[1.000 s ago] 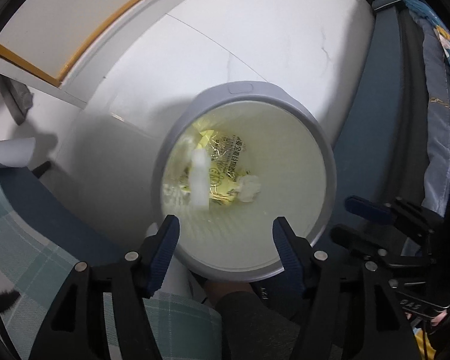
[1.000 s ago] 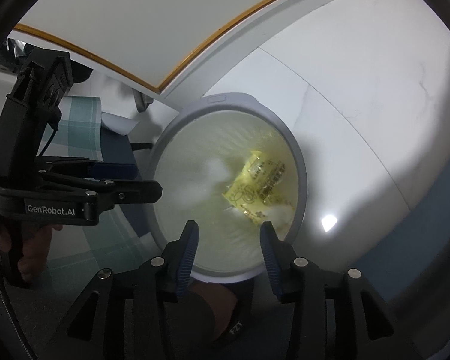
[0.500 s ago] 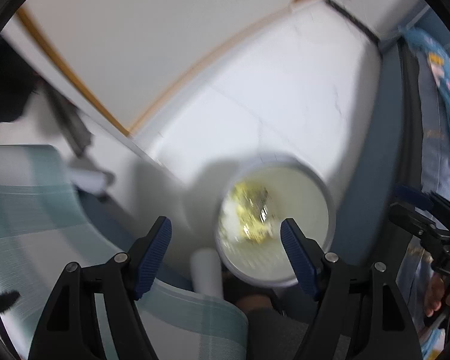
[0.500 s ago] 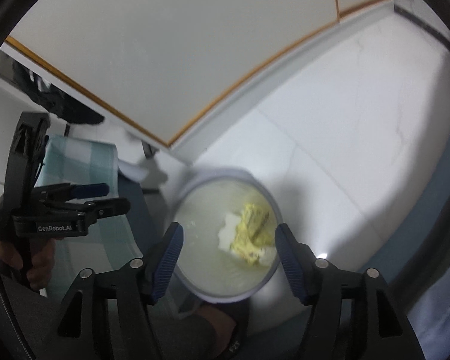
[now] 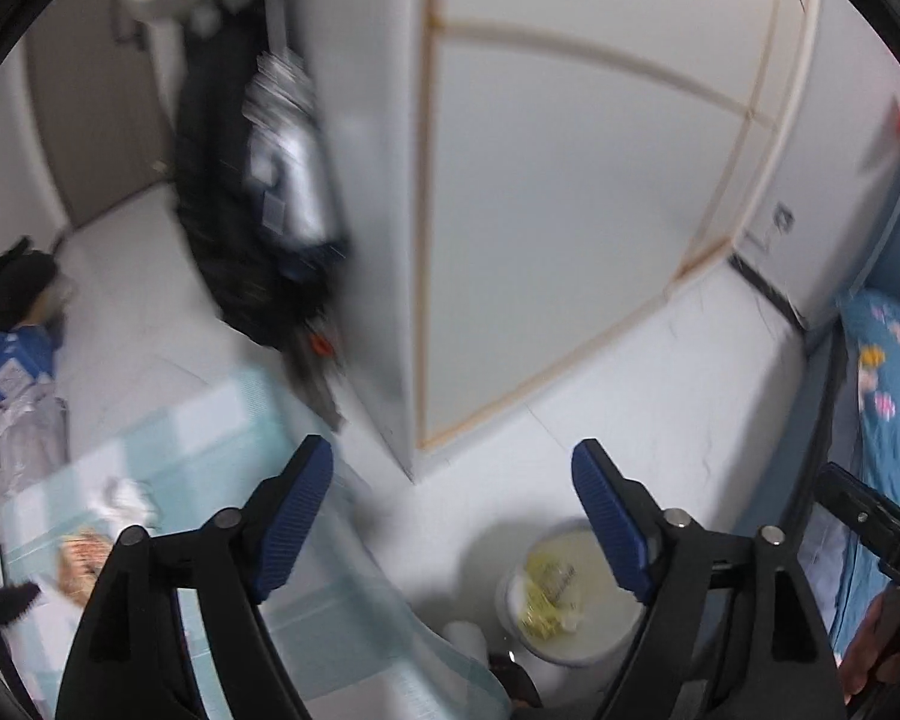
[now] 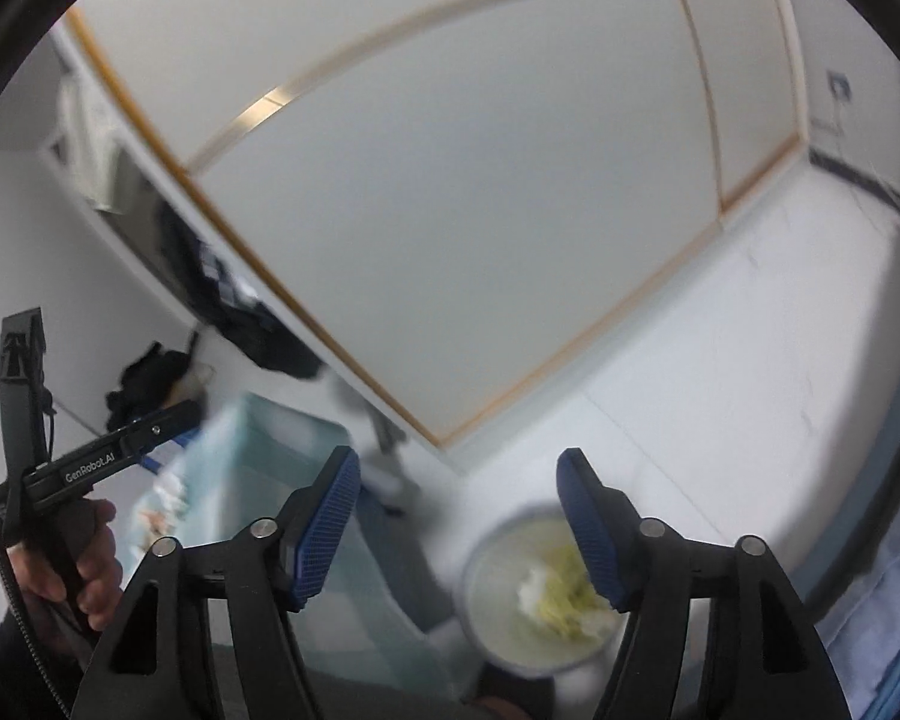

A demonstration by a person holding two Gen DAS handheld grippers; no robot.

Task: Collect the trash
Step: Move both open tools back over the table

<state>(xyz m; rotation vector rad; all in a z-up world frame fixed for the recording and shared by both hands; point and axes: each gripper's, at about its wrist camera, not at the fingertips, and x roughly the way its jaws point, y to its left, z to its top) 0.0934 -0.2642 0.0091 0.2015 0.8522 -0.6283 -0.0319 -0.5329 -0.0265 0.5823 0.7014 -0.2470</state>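
Note:
A round grey-rimmed waste bin (image 5: 606, 636) (image 6: 498, 624) stands on the white floor far below both grippers. Inside it lie a yellow wrapper (image 5: 543, 597) (image 6: 561, 603) and a white crumpled tissue (image 6: 531, 591). My left gripper (image 5: 453, 516) is high above the bin, its jaws opening wide with nothing between them. My right gripper (image 6: 459, 519) also hangs above the bin, jaws opening and empty. On the pale green checked table (image 5: 222, 444) (image 6: 270, 438) at the left lie white crumpled paper (image 5: 123, 495) (image 6: 168, 486) and an orange-printed wrapper (image 5: 81, 558).
A white wardrobe with orange trim (image 5: 558, 228) (image 6: 450, 192) fills the back. Dark clothes hang on its side (image 5: 252, 228). A blue patterned bed (image 5: 888, 408) lies at the right. A blue box (image 5: 9, 366) sits on the floor at the left. A hand (image 6: 66, 576) holds the left gripper's handle.
Both grippers have risen away from the bin and tilted up, so the bin shrank to the bottom of each view. Both pairs of jaws have spread wider. The table top came into view.

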